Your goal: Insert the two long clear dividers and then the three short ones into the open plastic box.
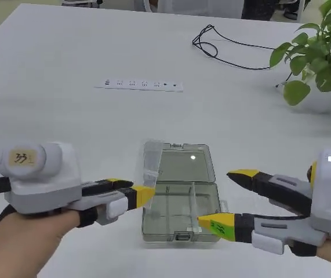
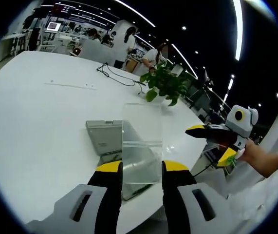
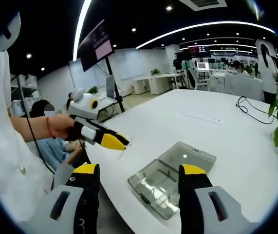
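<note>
Clear rectangular plastic divider [image 2: 141, 141] is clamped in the left gripper [image 2: 141, 168], above the open transparent plastic box [image 1: 153, 229] on the white tabletop [image 1: 66, 87]. The right gripper [image 3: 139, 170] is open and empty. Faint partitions appear seated, their count unclear; this divider's insertion remains.

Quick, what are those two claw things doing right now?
Left gripper: shut on a clear divider.
Right gripper: open, holding nothing.

A clear divider [image 2: 141, 141] stands upright, pinched in the left tool [image 2: 142, 166], by the open plastic box's [image 1: 179, 230] left edge.
</note>
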`<state>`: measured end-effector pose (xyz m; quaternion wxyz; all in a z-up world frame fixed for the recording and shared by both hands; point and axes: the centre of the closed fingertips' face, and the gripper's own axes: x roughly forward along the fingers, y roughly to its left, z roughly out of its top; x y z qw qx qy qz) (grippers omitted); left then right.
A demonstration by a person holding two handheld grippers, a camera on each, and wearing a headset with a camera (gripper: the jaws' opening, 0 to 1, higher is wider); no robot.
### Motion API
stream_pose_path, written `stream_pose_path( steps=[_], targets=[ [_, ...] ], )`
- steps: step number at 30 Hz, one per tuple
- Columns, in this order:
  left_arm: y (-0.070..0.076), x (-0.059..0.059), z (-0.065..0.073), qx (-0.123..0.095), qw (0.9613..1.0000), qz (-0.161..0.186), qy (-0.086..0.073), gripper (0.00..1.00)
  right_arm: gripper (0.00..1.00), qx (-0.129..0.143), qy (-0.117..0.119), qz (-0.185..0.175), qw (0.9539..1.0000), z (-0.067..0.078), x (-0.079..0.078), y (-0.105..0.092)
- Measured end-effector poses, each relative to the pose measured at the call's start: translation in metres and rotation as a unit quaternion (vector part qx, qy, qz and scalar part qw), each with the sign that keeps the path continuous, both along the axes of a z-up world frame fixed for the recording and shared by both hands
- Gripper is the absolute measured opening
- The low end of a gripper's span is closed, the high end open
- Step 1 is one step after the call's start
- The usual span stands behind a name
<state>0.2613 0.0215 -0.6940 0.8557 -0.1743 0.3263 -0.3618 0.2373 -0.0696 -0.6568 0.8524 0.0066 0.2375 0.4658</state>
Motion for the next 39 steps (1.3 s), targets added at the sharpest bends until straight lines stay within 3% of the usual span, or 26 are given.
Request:
stream_pose_path(
  steps=[7,17,25,39],
  targets=[
    [-0.017,-0.005,0.007,-0.014,0.9998,-0.008,-0.008,0.3,0.51,0.034,0.007,-0.029,0.999,0.013,0.009,0.013],
    [-0.037,-0.01,0.017,-0.009,0.9991,-0.026,-0.031,0.3,0.27,0.073,0.053,-0.066,0.9937,0.013,0.017,0.032],
    [-0.043,-0.012,0.019,0.011,0.998,-0.039,-0.049,0.3,0.18,0.068,0.071,-0.086,0.9914,0.004,0.022,0.037],
    [-0.04,-0.01,0.016,0.032,0.9969,-0.038,-0.061,0.3,0.08,0.074,0.092,-0.112,0.9867,0.0,0.026,0.039]
  ],
)
